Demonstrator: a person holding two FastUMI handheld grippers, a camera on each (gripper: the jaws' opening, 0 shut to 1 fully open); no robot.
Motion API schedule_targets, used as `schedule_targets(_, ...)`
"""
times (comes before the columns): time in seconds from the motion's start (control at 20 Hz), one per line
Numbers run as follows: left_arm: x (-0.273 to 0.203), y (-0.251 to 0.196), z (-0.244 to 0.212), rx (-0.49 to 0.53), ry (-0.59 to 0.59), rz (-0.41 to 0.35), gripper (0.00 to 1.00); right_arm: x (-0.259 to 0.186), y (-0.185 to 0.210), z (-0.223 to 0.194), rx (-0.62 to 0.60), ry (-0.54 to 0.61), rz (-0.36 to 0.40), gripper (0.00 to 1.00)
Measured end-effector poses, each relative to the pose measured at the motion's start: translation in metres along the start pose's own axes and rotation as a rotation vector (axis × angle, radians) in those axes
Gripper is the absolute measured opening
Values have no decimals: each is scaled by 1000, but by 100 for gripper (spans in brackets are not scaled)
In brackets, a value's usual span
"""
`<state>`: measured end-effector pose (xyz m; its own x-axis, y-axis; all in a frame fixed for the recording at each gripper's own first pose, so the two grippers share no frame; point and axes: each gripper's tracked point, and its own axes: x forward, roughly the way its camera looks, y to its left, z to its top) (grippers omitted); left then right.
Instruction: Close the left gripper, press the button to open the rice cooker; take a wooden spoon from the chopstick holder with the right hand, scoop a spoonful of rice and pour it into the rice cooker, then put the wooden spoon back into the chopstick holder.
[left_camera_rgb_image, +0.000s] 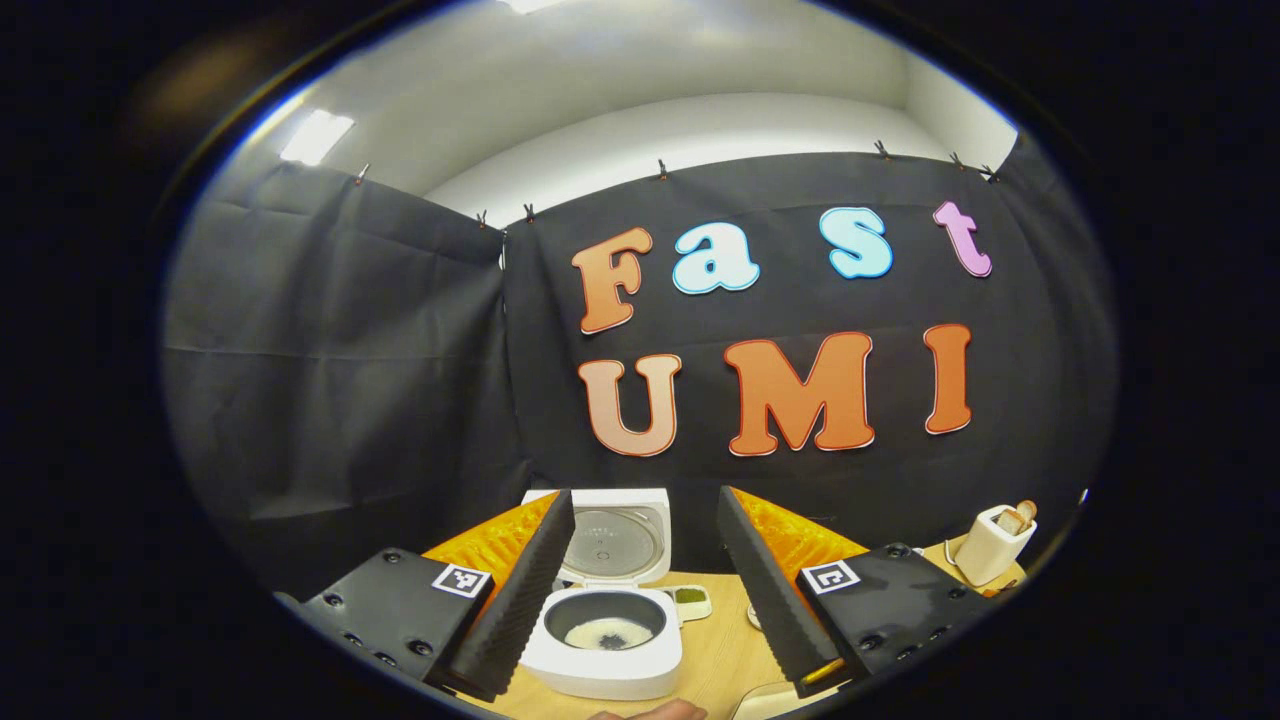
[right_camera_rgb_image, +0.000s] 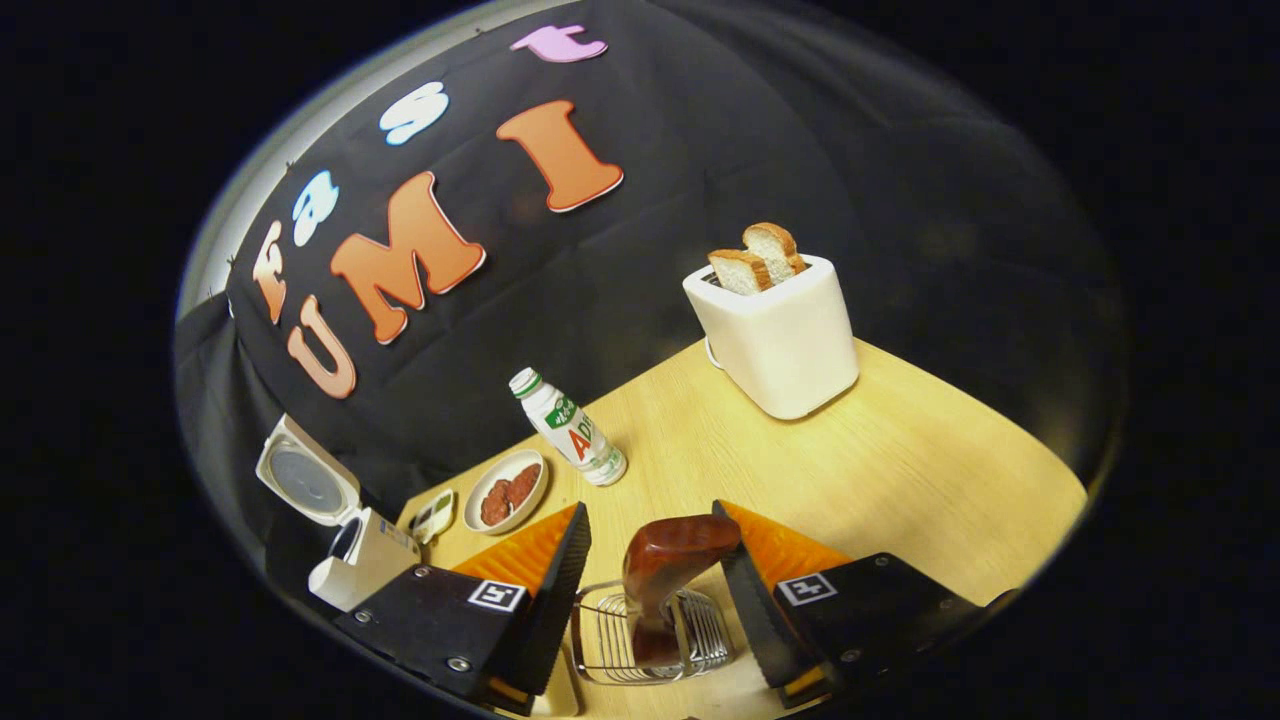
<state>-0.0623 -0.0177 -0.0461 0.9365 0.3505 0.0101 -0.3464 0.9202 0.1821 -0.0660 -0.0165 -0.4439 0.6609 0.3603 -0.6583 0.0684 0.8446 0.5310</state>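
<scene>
White toaster (right_camera_rgb_image: 778, 345) upright on wooden table (right_camera_rgb_image: 900, 470), two bread slices (right_camera_rgb_image: 757, 262) poking from slots. Green-capped drink bottle (right_camera_rgb_image: 568, 428) stands near small dish (right_camera_rgb_image: 507, 491) holding reddish-brown pieces.

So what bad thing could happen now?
The wooden spoon stands in the wire chopstick holder, leaning on one finger of the open right gripper; pulling back carelessly might tip it out. The rice cooker lid stands open beneath the left gripper, which might bump it.
</scene>
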Motion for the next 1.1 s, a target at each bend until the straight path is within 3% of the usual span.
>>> schedule_targets(0.15,0,-6,4,17,-9,-5,94,11,3,-9,12,-6,9,61)
schedule_targets(0.2,1,-7,5,17,-11,-8,97,12,1,-9,19,-11,2,58)
schedule_targets(0.3,4,-9,6,17,-9,-16,97,17,-7,-16,29,4,-43,40)
schedule_targets(0.35,4,-9,4,18,-8,-18,97,18,-5,-23,48,36,-50,22)
schedule_targets(0.4,6,-9,3,17,-5,-24,94,19,-5,-22,68,39,-64,26)
schedule_targets(0.65,16,-3,-6,12,16,-42,94,17,0,-23,54,32,-111,18)
schedule_targets(0.9,30,13,-16,-11,27,-51,98,-2,12,8,27,-43,-138,16)
schedule_targets(1.1,39,26,-27,-39,36,-62,94,-26,32,32,-44,-108,-147,16)
